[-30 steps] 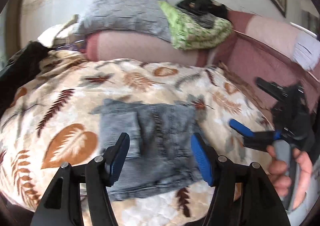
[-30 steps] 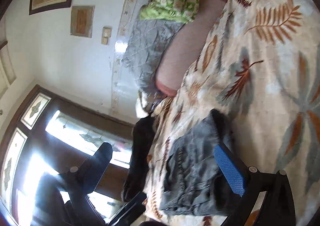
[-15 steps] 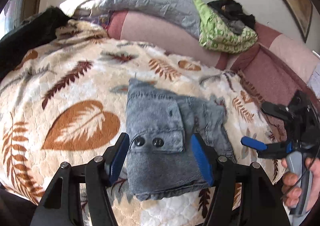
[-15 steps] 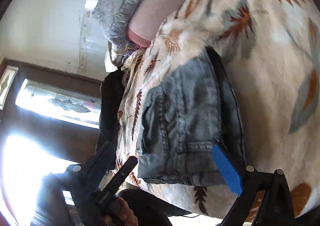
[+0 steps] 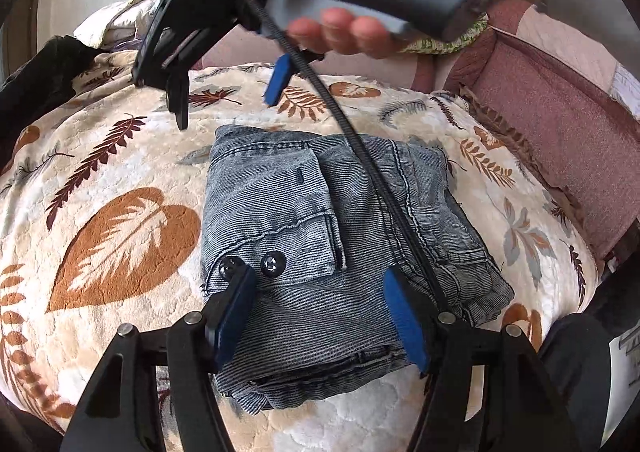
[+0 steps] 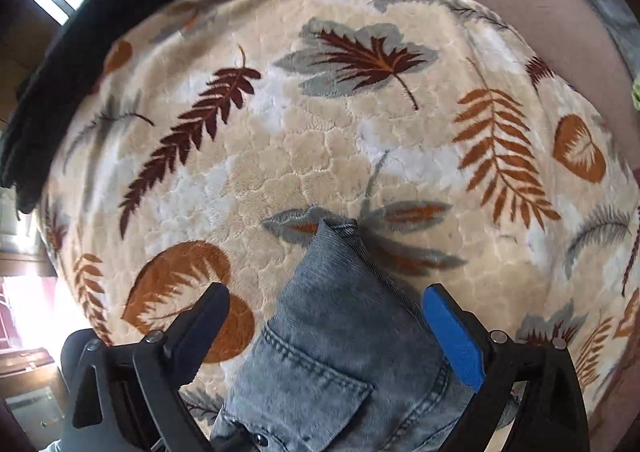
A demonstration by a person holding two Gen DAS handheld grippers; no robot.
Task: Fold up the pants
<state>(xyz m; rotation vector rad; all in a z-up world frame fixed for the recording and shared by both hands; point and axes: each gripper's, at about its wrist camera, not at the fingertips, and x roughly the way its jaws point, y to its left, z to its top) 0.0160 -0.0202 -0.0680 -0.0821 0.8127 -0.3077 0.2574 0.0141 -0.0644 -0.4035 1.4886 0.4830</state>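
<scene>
While the folded pants point(image 5: 320, 236) lie flat on the leaf-print blanket point(image 5: 120, 228), left gripper point(image 5: 320, 316) hovers released just over their near edge, right gripper point(image 5: 228, 91) w/ fingers spread above far edge.

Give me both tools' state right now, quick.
Left tool: open, holding nothing, over the folded pants.
Right tool: open, holding nothing, above the pants' far corner.

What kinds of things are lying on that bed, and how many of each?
Folded grey denim pants: 1
Cream plush blanket with a leaf print: 1
Black garment at the blanket's edge: 1
Hand-held grippers with blue finger pads, above the pants: 2, left and right
Total: 5
</scene>
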